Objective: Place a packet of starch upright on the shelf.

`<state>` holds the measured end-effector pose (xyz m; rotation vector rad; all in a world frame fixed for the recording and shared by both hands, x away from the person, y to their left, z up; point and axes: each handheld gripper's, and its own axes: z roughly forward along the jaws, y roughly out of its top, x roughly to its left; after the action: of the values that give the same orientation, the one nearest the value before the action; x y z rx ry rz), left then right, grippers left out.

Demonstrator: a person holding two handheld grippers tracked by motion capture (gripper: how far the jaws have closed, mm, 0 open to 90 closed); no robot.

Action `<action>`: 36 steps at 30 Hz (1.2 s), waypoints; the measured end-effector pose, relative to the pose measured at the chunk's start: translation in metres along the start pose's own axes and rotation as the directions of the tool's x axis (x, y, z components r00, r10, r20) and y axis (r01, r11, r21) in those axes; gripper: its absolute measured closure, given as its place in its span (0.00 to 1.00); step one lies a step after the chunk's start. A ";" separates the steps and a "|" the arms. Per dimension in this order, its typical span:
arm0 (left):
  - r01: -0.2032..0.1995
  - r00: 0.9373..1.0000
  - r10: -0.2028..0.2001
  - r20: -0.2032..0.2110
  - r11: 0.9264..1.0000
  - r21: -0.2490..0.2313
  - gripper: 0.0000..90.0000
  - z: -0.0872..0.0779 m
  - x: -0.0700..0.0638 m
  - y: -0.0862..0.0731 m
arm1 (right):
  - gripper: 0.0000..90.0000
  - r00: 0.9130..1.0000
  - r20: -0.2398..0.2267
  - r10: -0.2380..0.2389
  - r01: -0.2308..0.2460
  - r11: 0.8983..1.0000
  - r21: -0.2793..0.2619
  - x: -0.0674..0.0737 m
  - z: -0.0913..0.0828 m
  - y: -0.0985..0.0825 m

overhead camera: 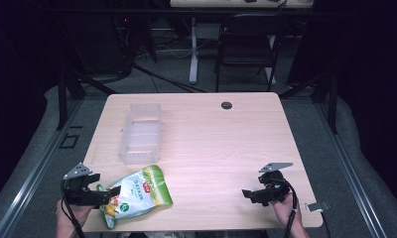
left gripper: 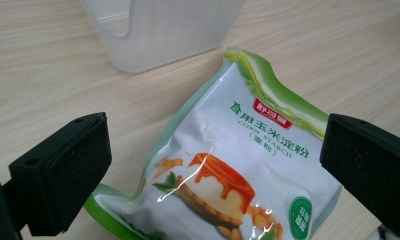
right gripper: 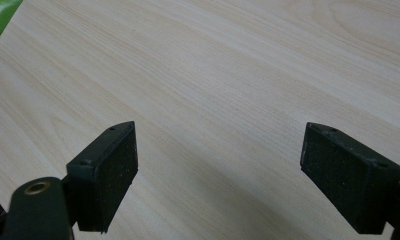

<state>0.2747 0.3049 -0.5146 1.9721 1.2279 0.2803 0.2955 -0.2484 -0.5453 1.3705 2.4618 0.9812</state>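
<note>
Clear plastic tray [overhead camera: 140, 133] just beyond starch bag [overhead camera: 135, 195], L gripper [overhead camera: 105, 191] open

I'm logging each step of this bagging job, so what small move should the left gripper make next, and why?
Probably ease the left gripper down and close it on the corn starch bag. Its jaws stand wide open on either side of the bag without pressing it, and the bag lies flat on the table just short of the clear plastic bin, likely its destination. The right gripper hangs open over bare wood.
</note>
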 end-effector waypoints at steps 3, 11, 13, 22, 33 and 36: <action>-0.001 1.000 0.001 0.002 1.000 -0.004 0.00 -0.001 0.000 0.000 | 0.16 1.000 -0.003 -0.009 0.009 1.000 -0.006 0.000 0.001 0.000; 0.008 0.999 -0.008 0.035 1.000 0.000 0.00 -0.002 0.000 0.004 | 0.16 1.000 -0.002 -0.007 0.007 1.000 0.005 0.002 0.001 0.000; 0.006 0.999 -0.006 0.044 1.000 0.006 0.00 -0.002 0.001 0.006 | 0.17 1.000 -0.012 -0.008 0.008 1.000 0.009 0.002 0.001 0.000; -0.019 0.996 0.018 0.084 1.000 0.022 0.00 0.004 -0.001 0.019 | 0.17 1.000 -0.009 -0.007 0.007 1.000 0.005 0.002 0.001 0.000; -0.059 0.990 0.050 0.132 0.996 0.066 0.00 0.014 -0.006 0.032 | 0.16 1.000 -0.009 -0.013 0.013 1.000 0.009 0.003 0.003 0.001; -0.076 0.988 0.065 0.137 0.994 0.079 0.00 0.019 -0.008 0.037 | 0.16 1.000 -0.012 -0.016 0.017 1.000 0.014 0.003 0.003 0.000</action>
<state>0.3050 0.2802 -0.4993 2.0741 1.1017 0.1307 0.2949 -0.2445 -0.5469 1.3503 2.4894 0.9727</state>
